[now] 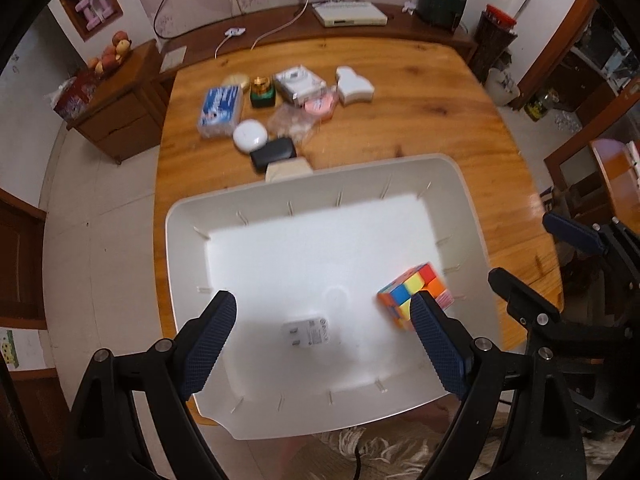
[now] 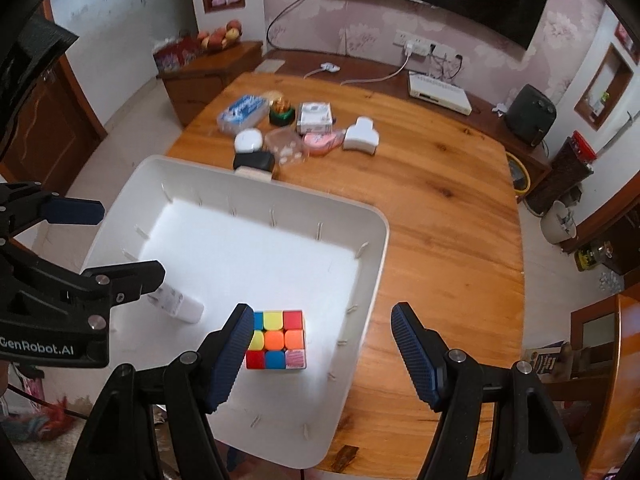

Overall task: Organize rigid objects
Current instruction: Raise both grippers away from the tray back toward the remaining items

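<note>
The left gripper's finger (image 1: pixel 436 344) hides a corner of the cube (image 1: pixel 416 288). Beyond the bin (image 1: pixel 180 216), the small things (image 1: pixel 280 108) look blurry. The charger (image 2: pixel 182 306) is partly hidden behind the left gripper.

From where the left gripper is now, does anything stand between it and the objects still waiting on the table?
Yes. The far wall of the white bin lies between the open, empty left gripper and the cluster, nearest the black case. The gripper must rise over it.
</note>
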